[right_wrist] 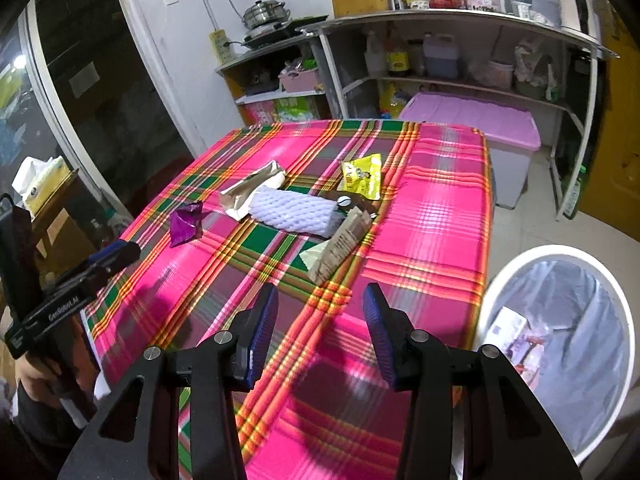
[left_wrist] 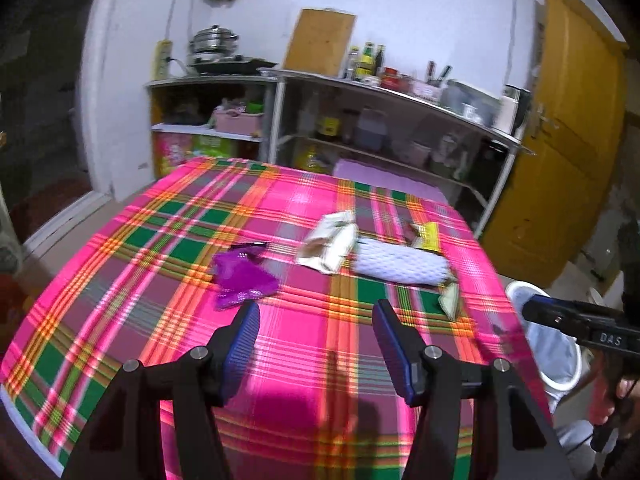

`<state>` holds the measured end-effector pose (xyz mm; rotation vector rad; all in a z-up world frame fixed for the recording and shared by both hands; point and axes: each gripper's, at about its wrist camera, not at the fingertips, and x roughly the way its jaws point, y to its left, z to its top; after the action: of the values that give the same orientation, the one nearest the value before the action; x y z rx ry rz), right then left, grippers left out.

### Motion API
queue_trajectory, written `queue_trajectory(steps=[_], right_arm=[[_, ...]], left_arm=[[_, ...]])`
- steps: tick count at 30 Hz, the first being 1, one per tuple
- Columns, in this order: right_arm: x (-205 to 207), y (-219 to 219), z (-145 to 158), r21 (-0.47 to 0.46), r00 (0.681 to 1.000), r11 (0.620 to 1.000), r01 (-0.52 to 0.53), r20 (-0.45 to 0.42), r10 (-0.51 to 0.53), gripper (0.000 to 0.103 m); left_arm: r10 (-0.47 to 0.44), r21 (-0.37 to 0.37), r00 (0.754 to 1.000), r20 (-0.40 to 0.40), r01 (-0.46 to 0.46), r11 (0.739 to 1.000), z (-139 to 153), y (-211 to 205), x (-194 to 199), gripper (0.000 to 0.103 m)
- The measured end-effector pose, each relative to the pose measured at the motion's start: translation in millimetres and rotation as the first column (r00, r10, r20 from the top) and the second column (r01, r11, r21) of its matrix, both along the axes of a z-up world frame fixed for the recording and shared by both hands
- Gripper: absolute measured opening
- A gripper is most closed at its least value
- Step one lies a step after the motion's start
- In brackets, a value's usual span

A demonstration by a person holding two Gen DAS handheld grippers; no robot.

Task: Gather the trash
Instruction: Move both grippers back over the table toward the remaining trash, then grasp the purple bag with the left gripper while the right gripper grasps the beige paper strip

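Observation:
Trash lies on a table with a pink plaid cloth (left_wrist: 320, 352) (right_wrist: 436, 216). A purple wrapper (left_wrist: 242, 282) (right_wrist: 185, 224) lies left. A cream carton wrapper (left_wrist: 330, 242) (right_wrist: 252, 192), a white foam net sleeve (left_wrist: 400, 266) (right_wrist: 294, 212), a yellow snack packet (left_wrist: 426, 234) (right_wrist: 362, 176) and a brown paper wrapper (left_wrist: 450, 300) (right_wrist: 340, 246) lie beyond. My left gripper (left_wrist: 316, 308) (right_wrist: 120, 250) is open and empty, just short of the purple wrapper. My right gripper (right_wrist: 320, 292) (left_wrist: 532, 308) is open and empty, near the brown wrapper.
A white bin with a clear liner (right_wrist: 560, 344) (left_wrist: 556, 340) stands on the floor right of the table and holds some trash. Metal shelves with bottles and pots (left_wrist: 384, 120) (right_wrist: 460, 52) line the far wall. A pink-lidded box (right_wrist: 480, 124) stands behind the table.

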<state>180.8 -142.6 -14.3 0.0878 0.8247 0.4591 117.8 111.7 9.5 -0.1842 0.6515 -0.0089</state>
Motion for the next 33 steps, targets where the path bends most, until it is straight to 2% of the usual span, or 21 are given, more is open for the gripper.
queue_trajectory(steps=[6, 21, 24, 26, 28, 31, 33], right_arm=[[21, 15, -10, -0.013, 1.0, 1.0, -0.004, -0.028, 0.004, 0.046], [65, 34, -31, -0.05, 0.995, 0.998, 0.025, -0.091, -0.029, 0.046], [71, 35, -36, -0.058, 0.993, 0.998, 0.032, -0.107, -0.038, 0.037], [74, 35, -40, -0.065, 0.992, 0.997, 0.037, -0.118, -0.045, 0.026], [75, 34, -40, -0.055, 0.992, 0.998, 0.036, -0.117, -0.043, 0.022], [71, 31, -35, -0.049, 0.994, 0.998, 0.042, -0.101, -0.047, 0.009], [68, 28, -33, -0.037, 0.995, 0.998, 0.041, -0.09, -0.044, 0.007]], left_arm=[[0.047, 0.018, 0.999, -0.023, -0.047, 0.999, -8, 23, 19, 0.059], [0.115, 0.019, 0.982, -0.147, -0.114, 0.993, -43, 53, 89, 0.059], [0.117, 0.015, 0.979, -0.165, -0.116, 0.993, -49, 53, 99, 0.059], [0.118, 0.02, 0.977, -0.177, -0.116, 0.993, -52, 53, 104, 0.059], [0.115, 0.023, 0.974, -0.194, -0.113, 0.993, -56, 51, 110, 0.049], [0.114, 0.036, 0.975, -0.192, -0.109, 0.993, -58, 49, 113, 0.044], [0.113, 0.05, 0.977, -0.18, -0.105, 0.993, -56, 46, 111, 0.038]])
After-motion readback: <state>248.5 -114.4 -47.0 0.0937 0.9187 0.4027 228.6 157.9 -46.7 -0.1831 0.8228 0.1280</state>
